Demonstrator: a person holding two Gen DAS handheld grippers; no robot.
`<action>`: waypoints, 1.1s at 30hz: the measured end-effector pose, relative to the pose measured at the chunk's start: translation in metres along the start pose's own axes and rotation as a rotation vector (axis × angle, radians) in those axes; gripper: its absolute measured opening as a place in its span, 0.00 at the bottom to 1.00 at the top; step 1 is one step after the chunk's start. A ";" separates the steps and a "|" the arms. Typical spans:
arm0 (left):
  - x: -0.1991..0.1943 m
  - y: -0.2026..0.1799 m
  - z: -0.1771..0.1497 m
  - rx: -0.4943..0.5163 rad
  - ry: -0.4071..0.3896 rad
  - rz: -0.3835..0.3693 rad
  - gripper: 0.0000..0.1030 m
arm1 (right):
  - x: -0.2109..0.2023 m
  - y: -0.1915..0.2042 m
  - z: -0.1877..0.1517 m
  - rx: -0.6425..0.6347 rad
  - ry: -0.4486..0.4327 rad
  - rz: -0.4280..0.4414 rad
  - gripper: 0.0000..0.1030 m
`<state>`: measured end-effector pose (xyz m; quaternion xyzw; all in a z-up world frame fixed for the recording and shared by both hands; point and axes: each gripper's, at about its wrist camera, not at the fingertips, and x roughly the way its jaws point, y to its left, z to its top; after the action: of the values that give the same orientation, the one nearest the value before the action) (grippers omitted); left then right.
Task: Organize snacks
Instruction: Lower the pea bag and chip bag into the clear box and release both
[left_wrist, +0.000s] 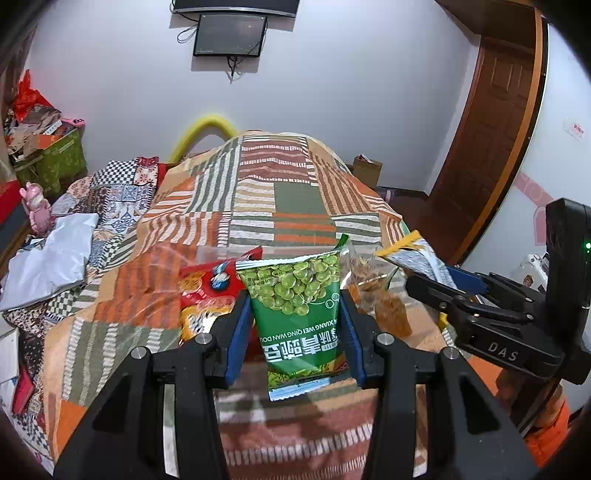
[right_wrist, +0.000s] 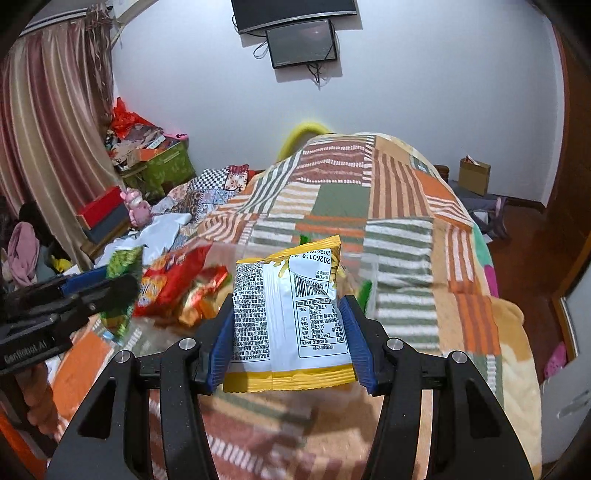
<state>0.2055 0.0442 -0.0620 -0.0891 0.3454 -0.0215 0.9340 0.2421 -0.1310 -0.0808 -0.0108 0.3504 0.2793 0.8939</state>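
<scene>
Green pea bag (left_wrist: 299, 317) — upright, clamped.

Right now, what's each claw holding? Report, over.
Left gripper shut on green pea packet. Right gripper shut on yellow snack packet. Red snack bags piled ahead on patchwork blanket.

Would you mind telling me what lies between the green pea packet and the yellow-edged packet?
In the left wrist view, a clear bag of brownish snacks lies between the green pea packet and the yellow-edged packet.
</scene>
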 end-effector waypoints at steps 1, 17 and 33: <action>0.005 0.000 0.002 -0.003 0.004 -0.005 0.43 | 0.004 0.000 0.003 0.001 0.000 0.006 0.50; 0.081 -0.007 -0.001 0.028 0.113 -0.006 0.43 | 0.058 -0.009 0.003 0.016 0.093 0.008 0.52; 0.016 -0.017 0.008 0.028 0.002 -0.006 0.44 | -0.004 -0.005 0.011 -0.005 -0.002 -0.003 0.68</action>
<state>0.2232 0.0272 -0.0635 -0.0768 0.3459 -0.0294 0.9346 0.2491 -0.1343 -0.0710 -0.0133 0.3488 0.2791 0.8946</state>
